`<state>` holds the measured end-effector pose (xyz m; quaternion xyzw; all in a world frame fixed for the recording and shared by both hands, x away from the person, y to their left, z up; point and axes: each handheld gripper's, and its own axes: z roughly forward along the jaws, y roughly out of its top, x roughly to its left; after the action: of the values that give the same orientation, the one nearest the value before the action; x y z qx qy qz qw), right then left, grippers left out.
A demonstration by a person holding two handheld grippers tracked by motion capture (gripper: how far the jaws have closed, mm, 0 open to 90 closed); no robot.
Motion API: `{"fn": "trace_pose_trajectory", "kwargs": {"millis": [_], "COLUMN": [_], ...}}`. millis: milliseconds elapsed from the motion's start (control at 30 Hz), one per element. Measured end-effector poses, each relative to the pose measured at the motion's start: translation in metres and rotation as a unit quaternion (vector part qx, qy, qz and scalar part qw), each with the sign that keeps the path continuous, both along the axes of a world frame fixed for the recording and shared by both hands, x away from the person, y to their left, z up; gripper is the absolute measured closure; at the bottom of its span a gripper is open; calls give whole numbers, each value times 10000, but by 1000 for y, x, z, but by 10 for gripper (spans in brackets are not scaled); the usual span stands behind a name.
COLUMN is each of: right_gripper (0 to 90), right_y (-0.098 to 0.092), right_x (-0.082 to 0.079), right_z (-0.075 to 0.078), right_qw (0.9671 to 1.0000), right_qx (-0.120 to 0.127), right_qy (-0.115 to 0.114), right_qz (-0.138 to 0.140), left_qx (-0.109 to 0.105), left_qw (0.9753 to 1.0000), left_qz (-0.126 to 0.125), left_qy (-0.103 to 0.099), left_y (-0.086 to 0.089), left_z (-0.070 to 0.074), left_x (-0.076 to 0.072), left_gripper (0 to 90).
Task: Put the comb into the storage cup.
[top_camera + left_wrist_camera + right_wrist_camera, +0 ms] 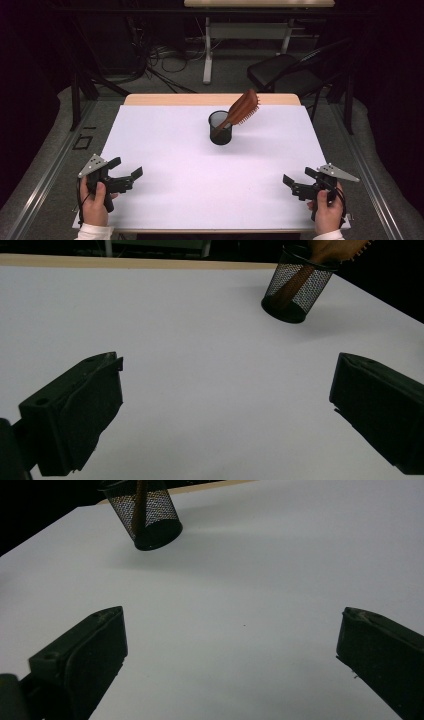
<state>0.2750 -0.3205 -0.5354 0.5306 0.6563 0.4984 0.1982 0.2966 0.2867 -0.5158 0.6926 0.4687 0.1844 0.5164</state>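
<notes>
Lower left of the high view: left gripper (127, 170), jaws standing spread, holding nothing, a hand (93, 202) gripping it at the near edge of the white table (165, 150).

Upper centre: black mesh cup (220, 128) standing upright, a wooden hairbrush (243, 107) leaning out of it toward the upper right, handle inside, bristled head well above the rim.

Lower right: right gripper (297, 179), jaws likewise spread and empty, well apart from the cup.

Handling note: the lift is probably going best by pinching the brush's neck just above the rim while the other gripper is steadying the cup, since the light cup may tip.
</notes>
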Motion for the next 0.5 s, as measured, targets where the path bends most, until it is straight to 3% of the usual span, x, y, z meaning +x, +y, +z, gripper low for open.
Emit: {"fn": "trace_pose_trajectory", "kwargs": {"millis": [500], "right_gripper": [0], "right_y": [-6], "right_x": [0], "right_z": [-4], "right_qw": [9999], "right_qx": [-23], "right_qy": [-37], "right_qz": [-105], "left_qx": [34], "left_qw": [10000], "left_qz": [32], "left_qy": [74], "left_y": [2], "left_z": [-8], "left_x": [2], "left_gripper": [7]}}
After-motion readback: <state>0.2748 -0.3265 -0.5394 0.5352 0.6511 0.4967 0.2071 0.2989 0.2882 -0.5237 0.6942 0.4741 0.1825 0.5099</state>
